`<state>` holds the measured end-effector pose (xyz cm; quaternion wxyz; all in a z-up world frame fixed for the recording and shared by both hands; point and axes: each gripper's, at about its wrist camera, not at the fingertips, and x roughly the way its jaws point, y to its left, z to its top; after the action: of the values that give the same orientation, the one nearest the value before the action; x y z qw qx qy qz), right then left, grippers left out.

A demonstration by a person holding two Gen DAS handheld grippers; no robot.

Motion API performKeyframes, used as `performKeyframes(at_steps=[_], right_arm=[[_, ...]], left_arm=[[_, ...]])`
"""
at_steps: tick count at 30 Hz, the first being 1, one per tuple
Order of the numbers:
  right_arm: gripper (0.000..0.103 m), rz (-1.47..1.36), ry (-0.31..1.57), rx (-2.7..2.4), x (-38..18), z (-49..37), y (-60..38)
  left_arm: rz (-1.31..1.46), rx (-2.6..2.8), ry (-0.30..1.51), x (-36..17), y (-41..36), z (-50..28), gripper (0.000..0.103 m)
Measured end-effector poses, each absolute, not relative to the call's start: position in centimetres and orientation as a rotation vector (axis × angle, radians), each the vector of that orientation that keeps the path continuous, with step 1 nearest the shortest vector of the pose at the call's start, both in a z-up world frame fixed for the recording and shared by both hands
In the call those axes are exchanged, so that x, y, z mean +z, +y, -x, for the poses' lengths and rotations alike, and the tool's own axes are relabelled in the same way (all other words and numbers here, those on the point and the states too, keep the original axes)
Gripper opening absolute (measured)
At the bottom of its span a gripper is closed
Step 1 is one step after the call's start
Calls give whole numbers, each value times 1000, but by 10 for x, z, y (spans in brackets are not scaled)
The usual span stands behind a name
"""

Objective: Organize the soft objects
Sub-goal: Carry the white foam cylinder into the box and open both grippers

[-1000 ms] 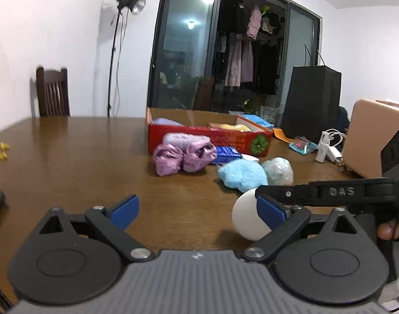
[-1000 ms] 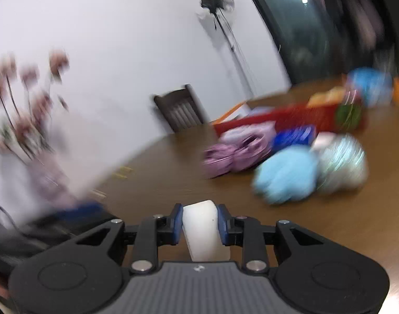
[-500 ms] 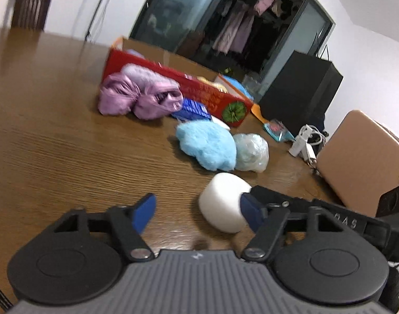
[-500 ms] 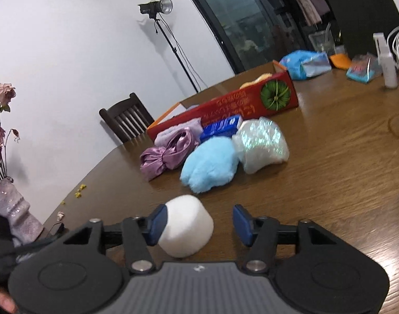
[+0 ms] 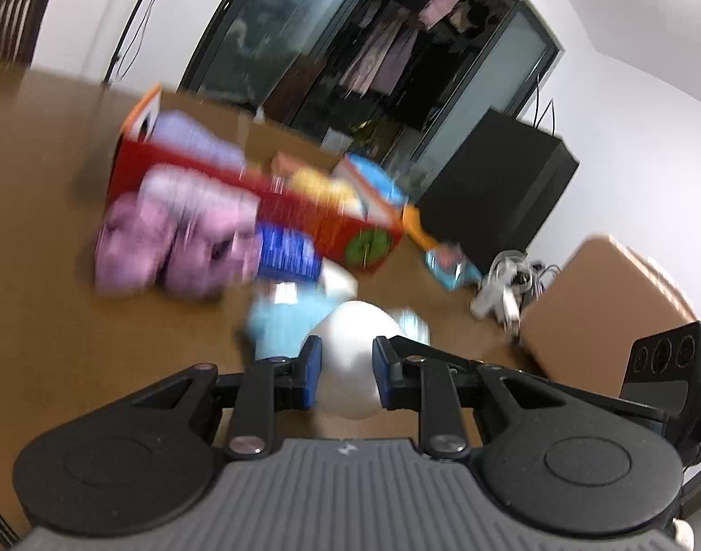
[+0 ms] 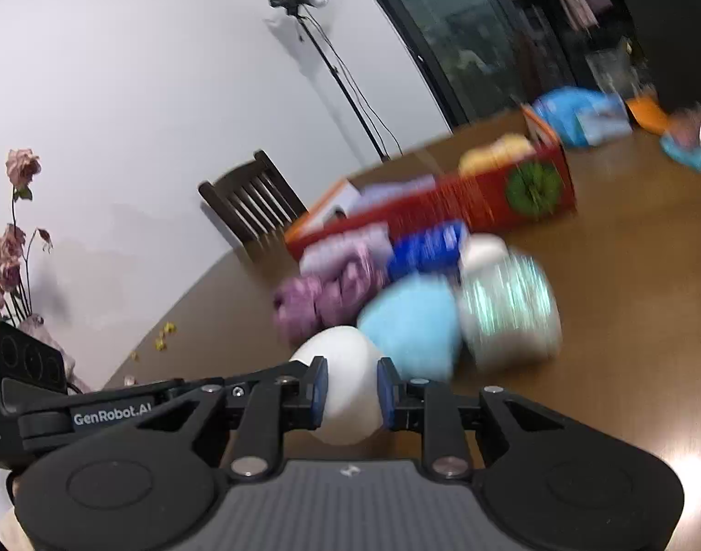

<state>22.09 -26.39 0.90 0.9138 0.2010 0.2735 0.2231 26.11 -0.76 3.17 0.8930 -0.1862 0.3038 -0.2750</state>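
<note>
Between both pairs of fingers sits the white foam egg (image 5: 350, 358), just above the counter (image 5: 52, 330). Left gripper (image 5: 346, 369) has its blue pads pressed on both sides; right gripper (image 6: 348, 388) looks closed on it too, from the other side (a two-handed hold, as far as I can tell). Reads as light, squashy and smooth: grip the wide middle, moderate squeeze, or it may pop out endwise.

Around it, blurred: blue fluffy ball (image 6: 410, 326) just behind, iridescent wrapped ball (image 6: 506, 312) beside that, purple cloth bundle (image 6: 332, 289) to the left, blue packet (image 6: 426, 248) behind. Red box (image 6: 465, 206) further back, open-topped, already holds yellow and lilac items, so probably the destination.

In the way: the fluffy ball and purple bundle sit between egg and box, so lift over rather than push through. Chair (image 6: 254, 206), lamp stand and flowers (image 6: 10, 238) are well clear.
</note>
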Motion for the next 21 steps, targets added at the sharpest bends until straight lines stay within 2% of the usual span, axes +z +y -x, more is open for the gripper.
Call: performKeyframes(at_steps=[4,8,14,19,21], right_arm=[[23,-368,511,480,47,-289,-269],[23,-360,521,461,72,-393,-278],[23,-429,705,406,49,-560,-287],[24,-419,823,318,13,-628,-281],[20,-398,854,282,5,-635,-277]], left_arm=[[340,-578,588,72,-15,-333,25],[328,-571,630,89,-26,-446,24],[335,-479,797,58,-41,-600,24],[299,-442,895,18,-50,-652,25],[272,-423,929,8,-52,-657,25]])
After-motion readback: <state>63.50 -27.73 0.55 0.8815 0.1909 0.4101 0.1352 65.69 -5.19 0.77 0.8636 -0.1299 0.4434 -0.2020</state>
